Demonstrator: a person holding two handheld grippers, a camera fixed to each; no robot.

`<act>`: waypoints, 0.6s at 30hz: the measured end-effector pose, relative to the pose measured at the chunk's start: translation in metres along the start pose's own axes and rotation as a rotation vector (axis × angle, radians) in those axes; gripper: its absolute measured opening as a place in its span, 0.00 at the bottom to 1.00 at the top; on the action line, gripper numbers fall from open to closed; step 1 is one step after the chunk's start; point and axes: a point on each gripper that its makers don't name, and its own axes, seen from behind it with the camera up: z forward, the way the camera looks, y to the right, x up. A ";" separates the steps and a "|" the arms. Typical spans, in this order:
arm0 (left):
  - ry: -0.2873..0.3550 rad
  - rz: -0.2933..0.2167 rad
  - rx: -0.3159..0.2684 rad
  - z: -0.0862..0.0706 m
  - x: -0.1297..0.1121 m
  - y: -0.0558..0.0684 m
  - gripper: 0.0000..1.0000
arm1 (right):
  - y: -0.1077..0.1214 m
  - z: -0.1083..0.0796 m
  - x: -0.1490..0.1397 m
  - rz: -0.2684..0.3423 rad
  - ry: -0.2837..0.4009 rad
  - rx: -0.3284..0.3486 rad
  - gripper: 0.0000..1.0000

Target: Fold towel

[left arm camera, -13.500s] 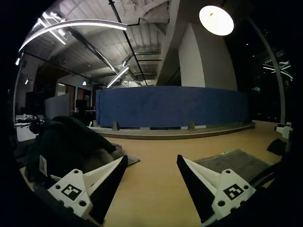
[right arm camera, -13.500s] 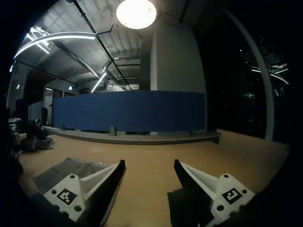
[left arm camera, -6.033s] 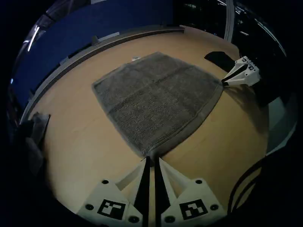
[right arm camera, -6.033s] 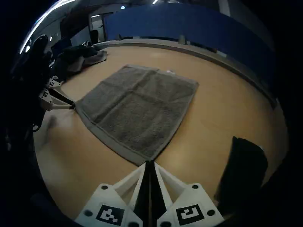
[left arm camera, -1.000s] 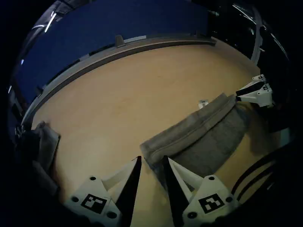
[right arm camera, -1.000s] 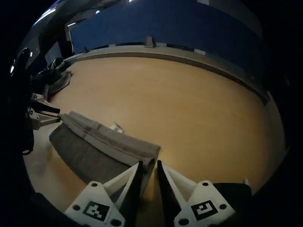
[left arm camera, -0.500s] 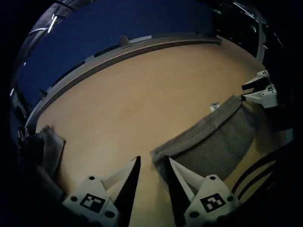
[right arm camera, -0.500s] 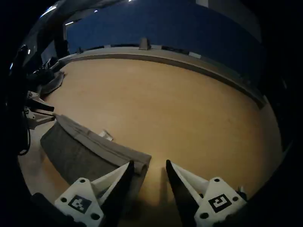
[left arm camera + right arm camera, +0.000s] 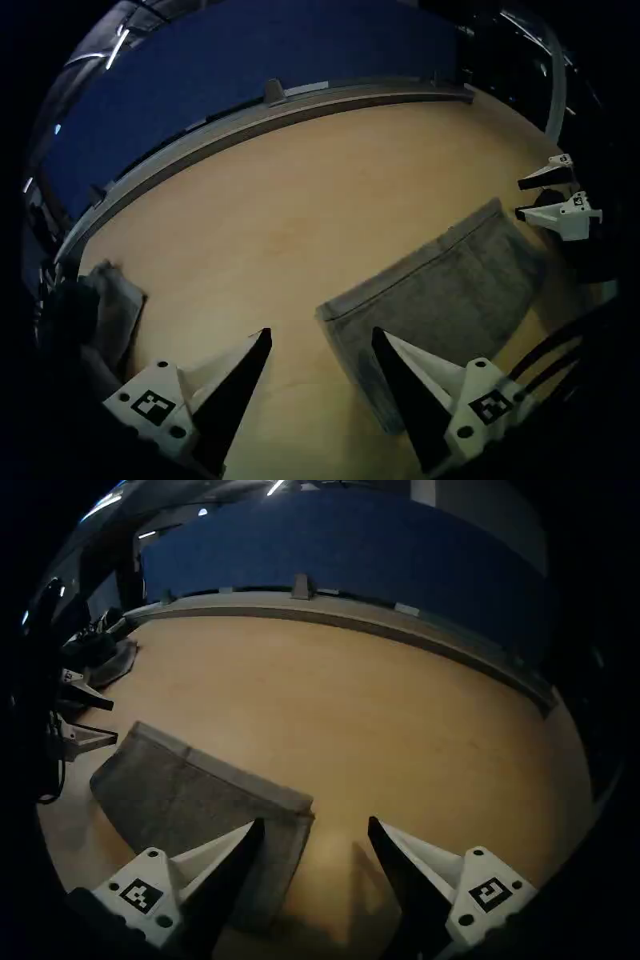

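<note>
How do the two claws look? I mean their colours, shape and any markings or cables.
The left claw and right claw look alike: two white wedge-shaped fingers tapering to points, with black inner faces. Each finger base carries a square black-and-white marker and small round holes. Black cables curve beside the left one.

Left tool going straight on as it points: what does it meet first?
Probably the table beside the corner of the folded towel, where the open left tool points down; depth is unclear, so it might clip the towel.
</note>
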 end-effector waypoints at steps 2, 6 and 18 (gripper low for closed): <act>0.003 -0.010 0.000 -0.004 -0.001 -0.001 0.93 | -0.002 -0.005 0.000 -0.004 0.006 0.005 1.00; 0.008 -0.032 -0.009 -0.013 -0.005 0.001 0.93 | -0.005 -0.012 -0.005 -0.016 0.004 0.015 1.00; 0.006 -0.071 -0.020 -0.035 -0.029 0.009 0.94 | -0.025 -0.033 -0.036 -0.023 -0.025 0.063 1.00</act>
